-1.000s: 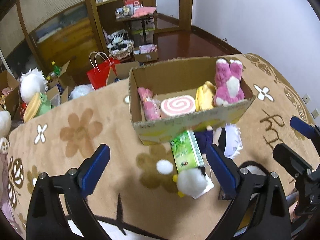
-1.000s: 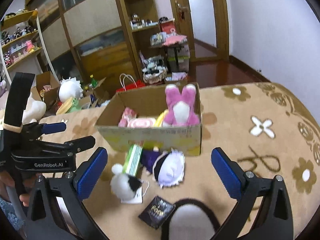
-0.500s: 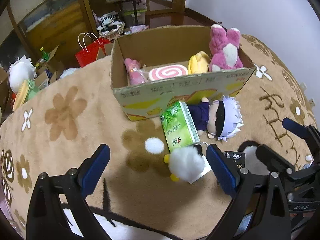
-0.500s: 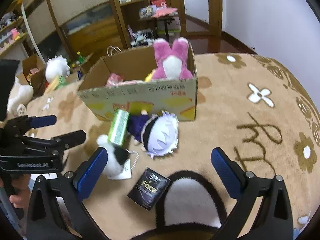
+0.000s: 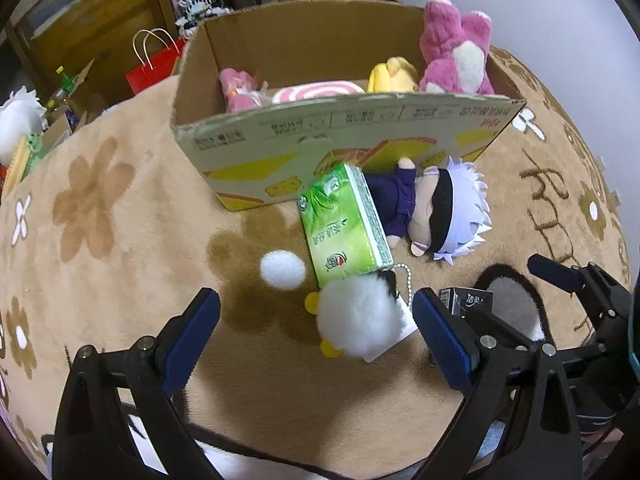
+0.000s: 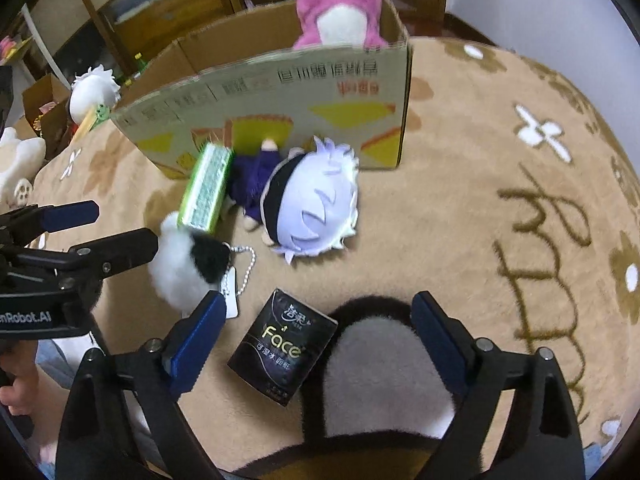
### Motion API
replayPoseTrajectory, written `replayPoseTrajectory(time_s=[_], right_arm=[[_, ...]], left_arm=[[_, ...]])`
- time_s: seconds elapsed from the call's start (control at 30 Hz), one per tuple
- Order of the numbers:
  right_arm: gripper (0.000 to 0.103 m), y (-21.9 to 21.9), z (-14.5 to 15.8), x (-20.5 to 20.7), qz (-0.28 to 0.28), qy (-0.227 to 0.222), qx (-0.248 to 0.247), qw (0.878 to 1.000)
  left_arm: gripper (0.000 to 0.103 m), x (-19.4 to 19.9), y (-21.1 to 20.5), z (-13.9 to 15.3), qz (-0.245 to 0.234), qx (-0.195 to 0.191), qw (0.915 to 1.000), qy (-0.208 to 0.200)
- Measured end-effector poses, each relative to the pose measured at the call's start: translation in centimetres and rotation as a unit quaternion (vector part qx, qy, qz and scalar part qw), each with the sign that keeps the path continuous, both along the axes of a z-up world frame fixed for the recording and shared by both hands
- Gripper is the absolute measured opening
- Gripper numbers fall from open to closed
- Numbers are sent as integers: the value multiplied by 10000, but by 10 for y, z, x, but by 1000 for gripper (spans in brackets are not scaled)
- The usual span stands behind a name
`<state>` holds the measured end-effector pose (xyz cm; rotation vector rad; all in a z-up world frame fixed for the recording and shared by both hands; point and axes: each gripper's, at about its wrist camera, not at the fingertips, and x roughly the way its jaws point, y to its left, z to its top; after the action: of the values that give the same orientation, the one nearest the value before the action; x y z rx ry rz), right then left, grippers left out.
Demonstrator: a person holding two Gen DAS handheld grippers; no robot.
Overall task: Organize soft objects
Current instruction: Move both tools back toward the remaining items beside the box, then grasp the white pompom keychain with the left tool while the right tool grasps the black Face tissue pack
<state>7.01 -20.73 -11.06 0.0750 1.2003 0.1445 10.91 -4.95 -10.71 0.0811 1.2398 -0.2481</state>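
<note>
While the cardboard box (image 5: 352,136) already holds a pink bear plush (image 5: 456,60), a yellow plush (image 5: 390,74), a swirl-roll cushion (image 5: 316,94) and a small pink toy (image 5: 238,90), the task looks roughly half done. Left out on the beige flower rug (image 5: 100,240): white-haired doll (image 5: 444,212) lying against the box front, green tissue pack (image 5: 344,228) touching it, fluffy white plush (image 5: 360,324) with a bead chain, dark tissue pack (image 6: 282,356).

Left claw (image 5: 316,328) is spread wide, empty, straddling the fluffy white plush but not pressing it. Right claw (image 6: 316,332) has just been narrowing a little yet is wide apart; the dark tissue pack and a black-rimmed grey ear shape (image 6: 384,364) lie between its fingers, nothing gripped.

Left wrist view shows the box contents; right wrist view hides all but the pink bear behind the box wall. Right view shows the dark pack's "Face" label, the plush's black patch and a person's hand (image 6: 18,384) on the left claw's handle; left view barely catches the pack.
</note>
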Motion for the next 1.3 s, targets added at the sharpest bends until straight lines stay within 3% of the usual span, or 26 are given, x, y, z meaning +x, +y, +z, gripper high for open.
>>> replayPoseTrajectory(time_s=[0.53, 0.7, 0.77, 0.9, 0.97, 1.2, 1.3], right_arm=[[94, 14, -31, 11, 188, 535, 88, 9984], [87, 16, -39, 12, 218, 697, 31, 9973], [80, 16, -39, 12, 239, 711, -27, 9972], [67, 20, -40, 12, 232, 702, -202, 9971], [50, 18, -39, 11, 213, 685, -374, 9967], [35, 7, -34, 13, 188, 649, -181, 9975], [26, 7, -29, 17, 233, 589, -124, 9979]], left_arm=[[96, 16, -16, -37, -234, 68, 9978, 612], [96, 22, -22, -47, -303, 128, 9967, 743], [96, 24, -22, -51, -294, 214, 9963, 778], [83, 25, -17, -60, -270, 305, 9953, 881], [82, 25, -16, -61, -233, 315, 9954, 879], [50, 16, -27, -61, -454, 319, 9954, 779], [46, 14, -28, -60, -472, 301, 9954, 780]])
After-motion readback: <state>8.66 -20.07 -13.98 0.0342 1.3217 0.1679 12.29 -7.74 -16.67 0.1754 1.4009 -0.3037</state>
